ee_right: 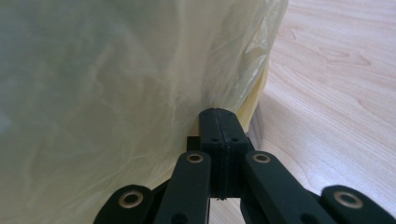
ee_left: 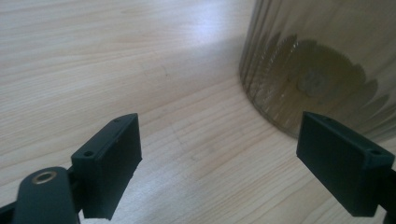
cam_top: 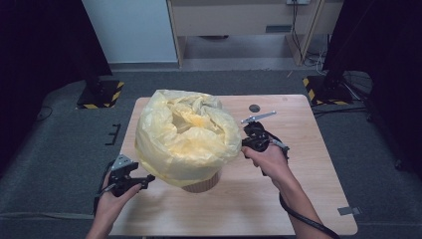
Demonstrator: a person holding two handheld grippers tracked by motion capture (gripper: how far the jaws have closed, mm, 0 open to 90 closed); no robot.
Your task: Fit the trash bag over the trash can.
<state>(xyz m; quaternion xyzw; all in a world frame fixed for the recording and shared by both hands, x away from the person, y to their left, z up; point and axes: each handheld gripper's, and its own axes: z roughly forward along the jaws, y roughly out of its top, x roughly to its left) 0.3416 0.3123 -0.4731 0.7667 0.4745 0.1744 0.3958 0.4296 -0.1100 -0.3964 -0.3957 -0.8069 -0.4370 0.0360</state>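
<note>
That yellow bag (cam_top: 186, 137) is thin, floppy, slippery film draped over the bin (ee_left: 327, 60). Right gripper (ee_right: 219, 122) is pinched tight at its edge; left gripper (ee_left: 219, 154) gapes wide, bin just ahead. Grab bunched folds.

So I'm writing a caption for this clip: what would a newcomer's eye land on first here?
The puffed-up yellow plastic bag, draped over a ribbed bin in the middle of the wooden table, grabs attention first. Next, the right gripper at the bag's right side, jaws shut tight against the plastic. The left gripper waits open, low at the bag's left edge.
</note>
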